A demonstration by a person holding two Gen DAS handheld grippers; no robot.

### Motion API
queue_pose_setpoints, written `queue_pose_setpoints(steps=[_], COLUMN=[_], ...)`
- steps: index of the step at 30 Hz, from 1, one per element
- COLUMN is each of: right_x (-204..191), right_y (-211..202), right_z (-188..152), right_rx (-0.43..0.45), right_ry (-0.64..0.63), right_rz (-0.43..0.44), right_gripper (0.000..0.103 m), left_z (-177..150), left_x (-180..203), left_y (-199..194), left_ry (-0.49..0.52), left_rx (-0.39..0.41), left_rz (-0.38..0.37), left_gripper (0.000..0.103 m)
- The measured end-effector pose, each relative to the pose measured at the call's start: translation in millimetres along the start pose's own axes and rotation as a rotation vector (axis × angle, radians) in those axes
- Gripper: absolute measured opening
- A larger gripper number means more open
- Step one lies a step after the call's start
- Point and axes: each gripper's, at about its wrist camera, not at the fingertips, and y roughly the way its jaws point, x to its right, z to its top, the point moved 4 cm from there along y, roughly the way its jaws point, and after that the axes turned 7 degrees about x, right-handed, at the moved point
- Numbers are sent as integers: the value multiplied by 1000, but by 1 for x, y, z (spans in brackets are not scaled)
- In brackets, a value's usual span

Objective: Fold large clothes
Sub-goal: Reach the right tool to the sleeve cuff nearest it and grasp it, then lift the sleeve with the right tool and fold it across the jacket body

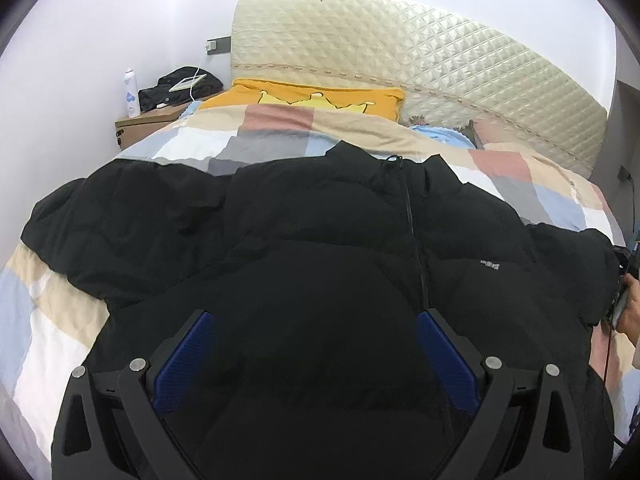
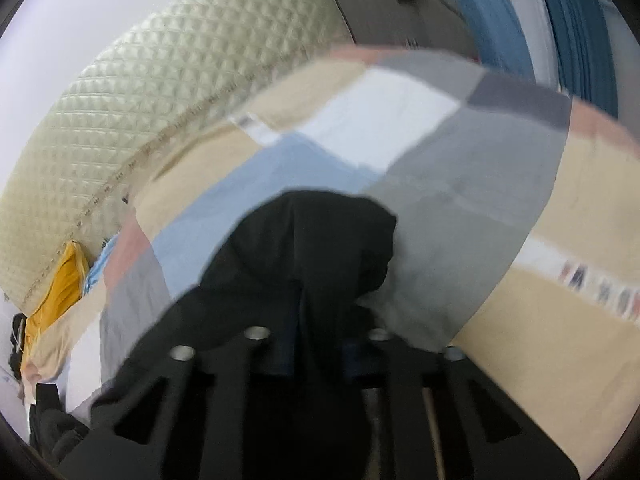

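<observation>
Fold barely begun: black puffer jacket lies spread, zipped, across the bed's patchwork quilt; left gripper hovers spread above its hem, right gripper clamps a sleeve end.

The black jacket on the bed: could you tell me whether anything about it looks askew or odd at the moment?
The black jacket lies front-up and zipped on the patchwork quilt, fairly square. One oddity: the right tongs are shut on a bunched bit of its fabric, off to the jacket's right edge. The left tongs hover open over its lower front.
</observation>
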Motion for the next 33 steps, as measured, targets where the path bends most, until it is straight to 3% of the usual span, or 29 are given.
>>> queue_pose_setpoints(steps=[5,12,19,27,33], right_x=[10,36,72,84,67], right_y=[-20,-50,-99,-150,-186], right_z=[15,8,8,1,22], right_rx=[48,91,155,187,206], right_ry=[-31,-73,-38,-31,-59], right_rz=[-44,-140,-270,-296,-242], right_gripper=[6,2,2,2,2], left_z=[-3,-22,-25,-46,-55], left_x=[-11,-20,-24,-42,-53], left_y=[3,-4,-33,-80,-116], left_ry=[-33,-36,28,56,48], left_rx=[-12,-29,7,15,33], left_rz=[-1,-13,19,37,72], left_gripper=[102,102,102,102,102])
